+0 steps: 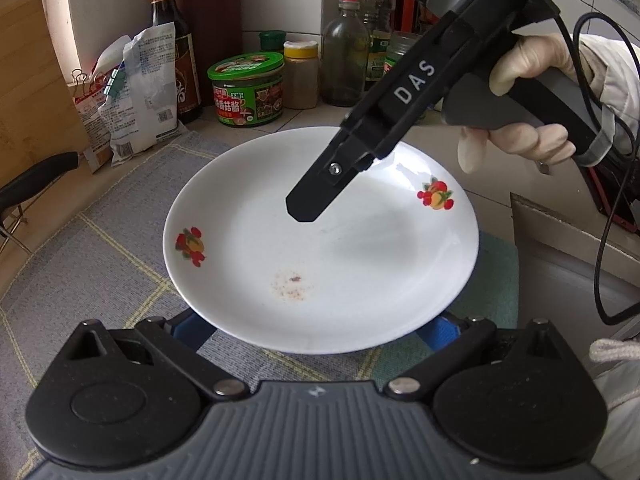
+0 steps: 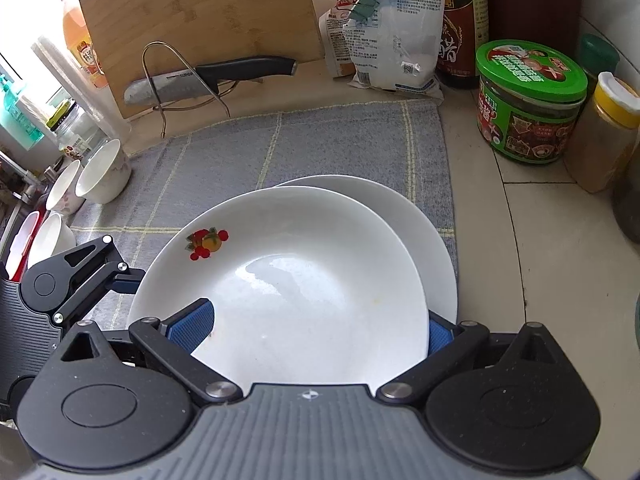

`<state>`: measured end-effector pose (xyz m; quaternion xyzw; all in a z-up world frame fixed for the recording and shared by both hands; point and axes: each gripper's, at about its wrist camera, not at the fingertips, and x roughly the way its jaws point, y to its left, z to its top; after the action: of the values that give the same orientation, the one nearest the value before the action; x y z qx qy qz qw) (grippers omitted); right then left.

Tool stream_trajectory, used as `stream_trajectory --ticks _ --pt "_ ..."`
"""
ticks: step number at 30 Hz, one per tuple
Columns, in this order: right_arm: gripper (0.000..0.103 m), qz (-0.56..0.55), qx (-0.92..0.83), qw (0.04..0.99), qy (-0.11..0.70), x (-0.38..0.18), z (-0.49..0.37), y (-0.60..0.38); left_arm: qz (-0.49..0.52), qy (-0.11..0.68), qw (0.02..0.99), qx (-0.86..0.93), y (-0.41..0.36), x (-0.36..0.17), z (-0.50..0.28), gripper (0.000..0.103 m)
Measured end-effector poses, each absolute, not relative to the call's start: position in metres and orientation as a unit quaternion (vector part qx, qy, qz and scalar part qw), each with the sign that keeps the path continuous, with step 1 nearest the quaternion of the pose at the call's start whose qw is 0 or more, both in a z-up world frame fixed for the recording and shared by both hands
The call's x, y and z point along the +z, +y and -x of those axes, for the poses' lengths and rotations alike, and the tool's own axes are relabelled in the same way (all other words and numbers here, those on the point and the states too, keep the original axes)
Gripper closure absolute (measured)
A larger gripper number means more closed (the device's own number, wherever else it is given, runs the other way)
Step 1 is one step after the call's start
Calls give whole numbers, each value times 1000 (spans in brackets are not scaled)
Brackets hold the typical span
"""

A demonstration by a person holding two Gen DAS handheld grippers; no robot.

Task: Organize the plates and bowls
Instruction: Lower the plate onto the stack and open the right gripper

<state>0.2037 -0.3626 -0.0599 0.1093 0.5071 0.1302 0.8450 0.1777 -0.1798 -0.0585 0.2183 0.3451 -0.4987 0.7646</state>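
Observation:
A white plate with fruit prints (image 1: 320, 240) rests on the grey checked mat (image 1: 120, 240). In the right wrist view the same plate (image 2: 288, 280) overlaps a second white plate (image 2: 420, 232) beneath it. My right gripper (image 2: 320, 328) is shut on the top plate's near rim, one blue pad (image 2: 192, 328) lying on its inner face. In the left wrist view the right gripper (image 1: 304, 208) reaches down over the plate. My left gripper (image 1: 316, 332) has its blue pads hidden under the plate's near edge; its grip is unclear. Three white bowls (image 2: 104, 172) stand at the left.
A knife (image 2: 208, 80) lies on a wire stand before a bamboo board (image 2: 200, 12). A green-lidded jar (image 1: 248, 88), sauce bottles (image 1: 172, 40), spice jars (image 2: 604, 132) and a clipped bag (image 2: 384, 28) line the back wall. A counter edge (image 1: 560, 240) is at right.

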Motion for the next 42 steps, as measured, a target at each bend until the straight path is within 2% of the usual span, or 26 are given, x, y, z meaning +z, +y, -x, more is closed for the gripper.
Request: stream_trajectory --ticks 42 --pt "0 -65 114 821 555 -76 -234 -345 -232 382 760 -472 -182 -57 -184 1"
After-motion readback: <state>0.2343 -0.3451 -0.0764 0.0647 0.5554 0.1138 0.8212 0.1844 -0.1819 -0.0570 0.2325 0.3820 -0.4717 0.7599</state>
